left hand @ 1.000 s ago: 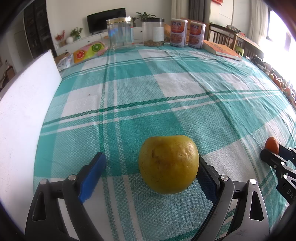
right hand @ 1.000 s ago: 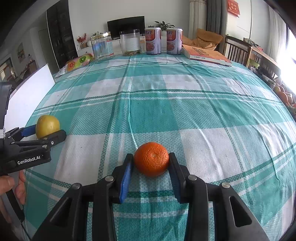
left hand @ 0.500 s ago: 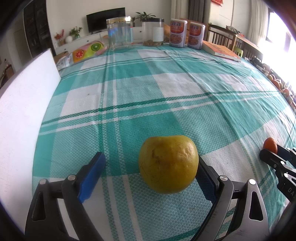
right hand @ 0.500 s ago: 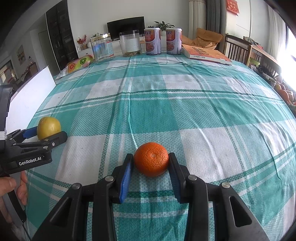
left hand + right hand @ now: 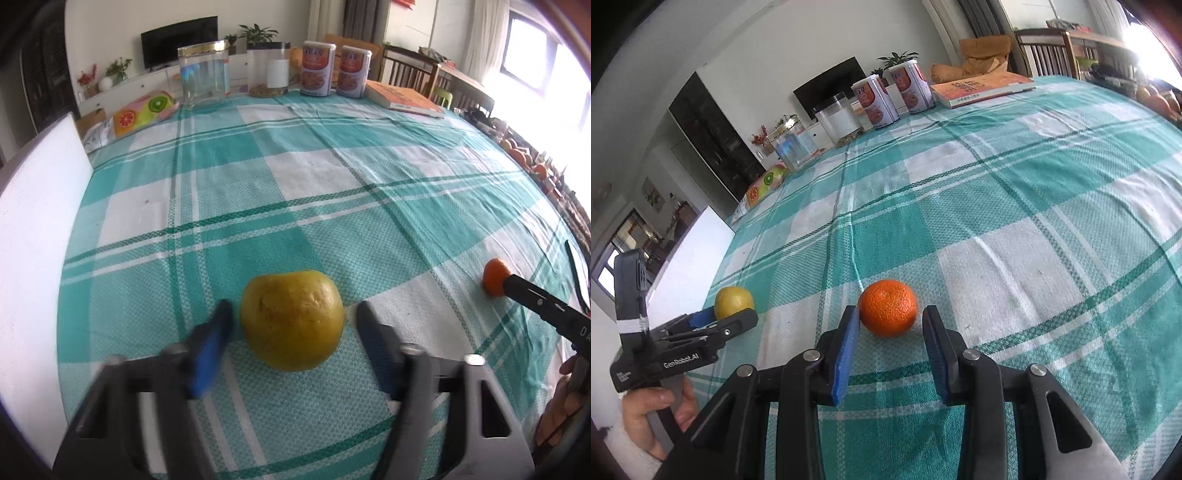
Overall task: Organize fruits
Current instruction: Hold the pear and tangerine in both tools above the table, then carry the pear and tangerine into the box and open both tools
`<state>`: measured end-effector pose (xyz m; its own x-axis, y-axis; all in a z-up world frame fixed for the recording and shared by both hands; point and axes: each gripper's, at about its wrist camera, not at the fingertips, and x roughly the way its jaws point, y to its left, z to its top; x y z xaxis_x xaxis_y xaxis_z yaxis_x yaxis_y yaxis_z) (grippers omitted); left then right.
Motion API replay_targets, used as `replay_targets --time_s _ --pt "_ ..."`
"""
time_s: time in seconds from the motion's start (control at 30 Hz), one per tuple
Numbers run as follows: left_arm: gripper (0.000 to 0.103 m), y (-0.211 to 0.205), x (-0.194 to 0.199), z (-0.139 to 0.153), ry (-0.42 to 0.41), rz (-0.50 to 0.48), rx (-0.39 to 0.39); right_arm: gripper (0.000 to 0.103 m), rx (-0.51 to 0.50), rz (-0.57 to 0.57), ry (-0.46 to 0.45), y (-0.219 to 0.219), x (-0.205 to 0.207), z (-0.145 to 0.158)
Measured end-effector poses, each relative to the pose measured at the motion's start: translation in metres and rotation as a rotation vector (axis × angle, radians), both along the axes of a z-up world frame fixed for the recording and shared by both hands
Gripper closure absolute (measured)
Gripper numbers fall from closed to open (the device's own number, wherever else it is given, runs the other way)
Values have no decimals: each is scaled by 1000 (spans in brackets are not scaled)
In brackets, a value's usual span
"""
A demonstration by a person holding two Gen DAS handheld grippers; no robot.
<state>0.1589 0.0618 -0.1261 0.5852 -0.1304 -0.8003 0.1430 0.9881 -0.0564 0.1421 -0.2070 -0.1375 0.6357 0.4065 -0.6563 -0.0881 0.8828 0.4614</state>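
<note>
The left gripper [image 5: 291, 325] is being closed around the round yellow fruit [image 5: 291, 319], pads not yet touching; the right gripper [image 5: 891, 332] is being closed around the small orange tangerine [image 5: 888, 313], gaps remaining.

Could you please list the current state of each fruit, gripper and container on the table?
Yellow fruit: resting on the tablecloth between the left fingers, not yet pinched.
Left gripper: closing around the yellow fruit.
Orange: on the cloth between the right fingers, gaps on both sides.
Right gripper: closing, not yet gripping.
Gold-rimmed jar: upright, looks empty.
Two cans: upright, lids on.
Book: lying flat, closed.
</note>
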Motion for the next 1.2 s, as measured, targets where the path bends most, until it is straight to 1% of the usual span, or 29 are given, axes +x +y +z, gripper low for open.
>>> replay_targets --time_s 0.1,0.17,0.23,0.3,0.37,0.43,0.47,0.5,0.57,0.6,0.73,0.77,0.8,0.83,0.87,0.93,1.0,1.03,1.1,1.13,1.2 --pt "51 6 -6 5 3 17 -57 77 21 -1 -8 -1 -1 2" --pt "51 13 -21 20 -10 27 -118 80 22 16 -21 3 -3 4" --pt "51 21 -44 40 -49 13 -194 80 -15 37 -40 11 -6 8" --pt "51 26 -63 54 -65 3 -205 79 -71 46 -32 19 -5 6" --pt "51 33 -78 60 -52 9 -235 79 -61 45 -19 19 -4 4" --pt "51 44 -92 65 -36 20 -277 71 -40 34 -15 14 -5 5" --pt "51 48 -100 69 -38 26 -290 59 -35 19 -20 10 -8 6" --pt "51 52 -107 71 -44 30 -297 44 -38 3 -29 7 -10 8" --pt "51 57 -122 77 -57 31 -307 29 -62 -26 -53 4 -13 13" --pt "51 58 -129 80 -62 29 -309 28 -75 -27 -50 5 -10 14" --pt "51 63 -143 87 -73 22 -317 29 -120 17 39 21 14 6" --pt "51 66 -145 89 -72 24 -328 31 -157 29 53 27 19 4" --pt "51 69 -146 92 -72 30 -341 40 -209 35 43 34 20 5" --pt "51 75 -148 96 -72 36 -361 53 -236 55 54 39 23 3" --pt "51 83 -152 101 -74 44 -385 69 -263 48 52 41 24 5" --pt "51 103 -158 117 -97 65 -429 70 -213 54 81 40 26 8" --pt "51 129 -166 135 -147 105 -430 70 -141 82 72 48 21 24" --pt "51 144 -169 143 -174 135 -409 70 -97 117 51 59 16 39" --pt "50 172 -173 151 -208 208 -329 70 -19 224 5 94 5 73" --pt "50 186 -173 149 -207 253 -281 70 17 291 -13 117 -2 90" --pt "50 214 -171 136 -168 347 -208 70 65 437 -36 171 -21 119"
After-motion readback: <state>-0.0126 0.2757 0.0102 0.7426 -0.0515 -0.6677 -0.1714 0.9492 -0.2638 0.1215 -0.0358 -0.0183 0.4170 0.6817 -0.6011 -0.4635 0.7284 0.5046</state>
